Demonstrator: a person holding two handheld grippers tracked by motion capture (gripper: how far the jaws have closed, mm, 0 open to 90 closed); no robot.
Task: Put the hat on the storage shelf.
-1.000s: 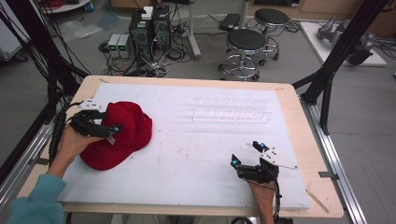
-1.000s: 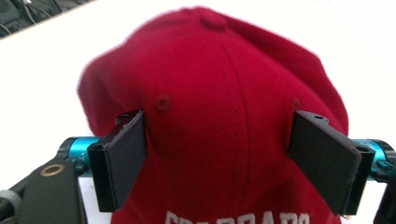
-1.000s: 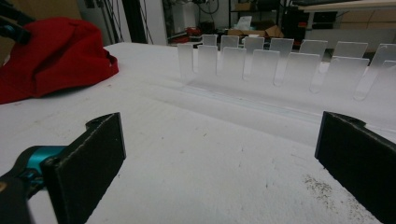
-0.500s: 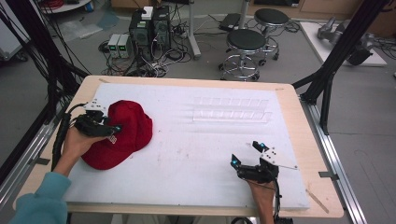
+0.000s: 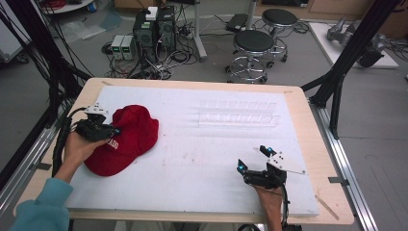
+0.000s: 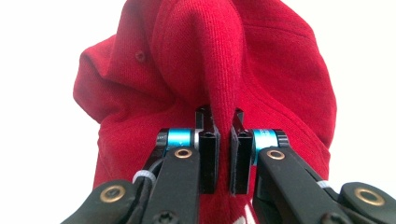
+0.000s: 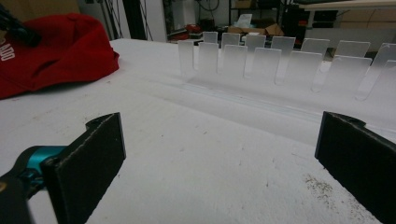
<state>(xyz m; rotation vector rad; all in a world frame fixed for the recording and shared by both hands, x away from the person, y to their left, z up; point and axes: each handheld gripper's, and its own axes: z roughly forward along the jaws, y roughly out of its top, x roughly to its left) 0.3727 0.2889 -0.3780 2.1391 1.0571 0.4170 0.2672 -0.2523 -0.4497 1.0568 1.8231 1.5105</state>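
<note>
Red cap [image 6: 205,70] fabric ridge sat pinched between your left gripper [image 6: 219,116] fingers, just closed, ready for lifting; right gripper [image 7: 219,154] idled released.

Left gripper [image 5: 114,131] clamped, right gripper [image 5: 253,158] agape.

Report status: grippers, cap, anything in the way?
Left gripper just closed, pinching a fold of the red cap. Right gripper open, empty, resting on the mat. Clear rack off to the side, not in the way.
</note>
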